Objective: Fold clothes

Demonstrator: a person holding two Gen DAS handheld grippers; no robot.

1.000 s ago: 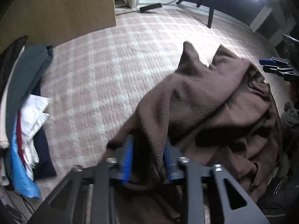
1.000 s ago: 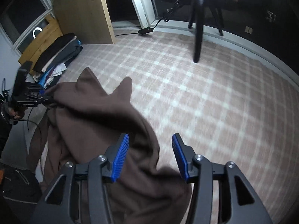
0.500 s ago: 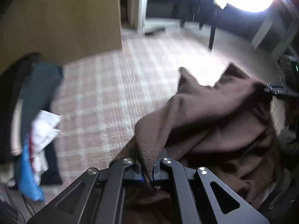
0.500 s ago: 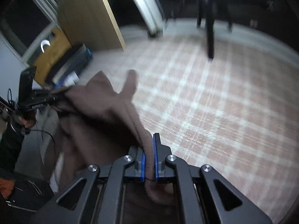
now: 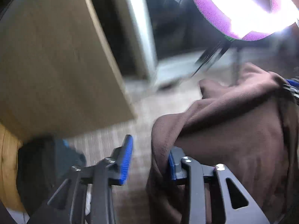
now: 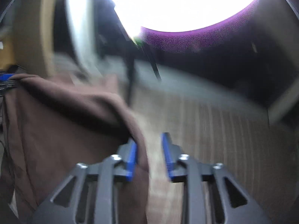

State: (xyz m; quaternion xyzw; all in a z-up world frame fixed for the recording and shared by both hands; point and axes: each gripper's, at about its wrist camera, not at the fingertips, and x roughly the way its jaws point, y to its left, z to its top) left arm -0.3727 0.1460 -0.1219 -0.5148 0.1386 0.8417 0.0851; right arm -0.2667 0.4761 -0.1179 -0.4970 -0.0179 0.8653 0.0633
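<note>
Both claws, clamped on the brown fleece garment [image 5: 233, 130] half a second ago, are opening | left claw [image 5: 150, 157]: cloth against its right pad only | right claw [image 6: 148, 155]: cloth against its left pad only | garment spans between the claws, above the plaid floor [image 6: 214, 127], long axis claw to claw

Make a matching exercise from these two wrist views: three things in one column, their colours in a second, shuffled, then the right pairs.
Things:
1. garment
2. gripper pads
3. board leaning at the left

Colours:
A. blue
B. light tan
C. brown

Pairs: 1-C, 2-A, 3-B
</note>
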